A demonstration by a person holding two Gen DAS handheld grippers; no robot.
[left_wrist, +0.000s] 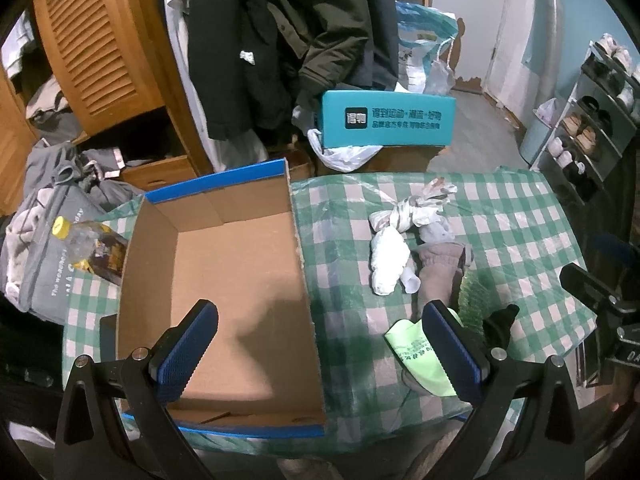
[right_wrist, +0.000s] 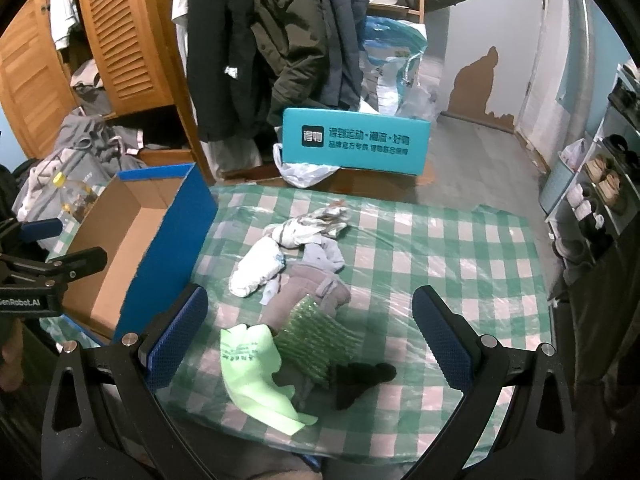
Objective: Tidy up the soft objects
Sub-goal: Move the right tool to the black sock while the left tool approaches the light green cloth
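Nothing sits in the cardboard box (left_wrist: 224, 280) yet, so all the sorting remains. Both tongs, left (left_wrist: 320, 356) and right (right_wrist: 310, 338), gape wide and empty. The soft pile (right_wrist: 296, 280), perhaps socks, lies at the box's three o'clock on the bench (right_wrist: 460, 248).

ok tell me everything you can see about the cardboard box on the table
The cardboard box is an open, lidless carton, plain brown corrugated board inside and blue outside, with blue rims. It looks empty; only a shadow falls on its floor. It sits upright at the left end of the green checked tablecloth, apart from the pile of soft things. A yellow-capped bottle lies against its far left side. The open left gripper hovers over its right wall.
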